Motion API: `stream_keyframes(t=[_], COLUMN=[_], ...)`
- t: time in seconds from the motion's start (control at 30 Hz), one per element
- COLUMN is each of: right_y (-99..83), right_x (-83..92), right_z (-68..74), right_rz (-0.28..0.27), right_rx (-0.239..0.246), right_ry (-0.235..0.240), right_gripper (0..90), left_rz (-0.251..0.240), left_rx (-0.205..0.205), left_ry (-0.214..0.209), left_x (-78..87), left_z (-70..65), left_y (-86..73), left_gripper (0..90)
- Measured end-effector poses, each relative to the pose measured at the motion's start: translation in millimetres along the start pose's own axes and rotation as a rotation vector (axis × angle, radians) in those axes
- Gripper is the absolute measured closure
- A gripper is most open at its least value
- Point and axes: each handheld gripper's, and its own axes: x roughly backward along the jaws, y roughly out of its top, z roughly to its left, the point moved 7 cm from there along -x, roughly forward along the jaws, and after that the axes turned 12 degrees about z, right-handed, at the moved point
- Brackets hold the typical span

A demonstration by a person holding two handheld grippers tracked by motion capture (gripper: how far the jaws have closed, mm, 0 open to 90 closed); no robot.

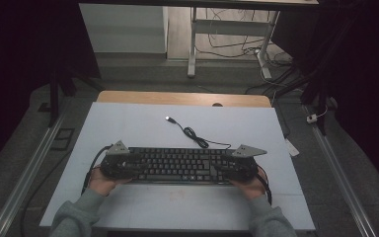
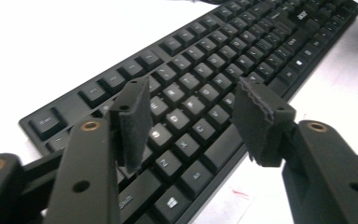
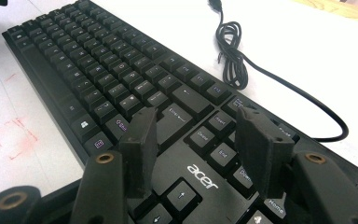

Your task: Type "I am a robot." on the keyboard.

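Keyboard (image 1: 177, 165) flanked at both ends for a 2-handed lift; left gripper (image 2: 191, 121) and right gripper (image 3: 193, 149) jaws spread, nothing pinched.

A dim room: beyond the white table (image 1: 128, 123) stands a desk frame (image 1: 192, 44) (cables tangled beneath), dark floor around.

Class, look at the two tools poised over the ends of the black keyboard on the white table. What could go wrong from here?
1. Both tools hover open above the keyboard; their pads could press keys instead of gripping the edges.
2. The coiled cable lies loose behind the keyboard, so it may drag or snag if the keyboard is moved.
3. An uneven lift might tilt it.
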Motion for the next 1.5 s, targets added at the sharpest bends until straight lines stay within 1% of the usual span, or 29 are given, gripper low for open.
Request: stream_keyframes(t=[0.17,0.23,0.33,0.4,0.47,0.57,0.7,0.97,1.03,1.17,1.5], right_y=[0.3,0.3,0.1,0.1,-0.1,-0.2,0.1,-0.2,-0.2,-0.3,-0.7], right_x=[-0.1,-0.2,-0.5,-1.0,-1.4,-2.1,-2.9,-2.7,-2.8,-3.1,-3.8], right_z=[-0.1,0.0,-0.4,-0.4,-0.6,-0.2,0.5,0.1,0.2,0.4,0.8], right_rz=[-0.004,-0.005,0.0,-0.001,0.001,0.002,-0.002,0.002,0.002,0.004,0.013], right_rx=[-0.002,-0.002,-0.001,-0.001,-0.002,0.0,0.001,0.002,0.002,0.003,0.006], right_ry=[0.004,0.004,-0.002,0.002,0.004,0.004,0.006,0.005,0.005,0.004,0.005], right_gripper=[49.5,49.5,49.5,49.5,49.5,49.5,49.3,49.3,49.3,49.2,49.0], left_rz=[0.017,0.018,0.024,0.032,0.039,0.05,0.069,0.099,0.105,0.109,0.14], left_rx=[-0.033,-0.037,-0.048,-0.05,-0.058,-0.067,-0.089,-0.114,-0.121,-0.115,-0.126], left_ry=[-0.012,-0.017,-0.025,-0.036,-0.045,-0.054,-0.061,-0.061,-0.06,-0.055,-0.056], left_x=[-3.8,-5.2,-7.2,-9.2,-11.6,-15.4,-22.9,-35.6,-37.4,-39.8,-48.7], left_z=[-7.6,-10.3,-12.6,-15.0,-17.5,-21.8,-28.6,-38.1,-38.6,-38.8,-40.1], left_y=[1.7,2.3,3.0,3.2,3.4,4.2,4.5,5.0,4.9,4.6,1.7], left_gripper=[59.6,65.5,77.0,84.6,88.9,89.2,89.2,89.1,89.1,89.1,89.1])
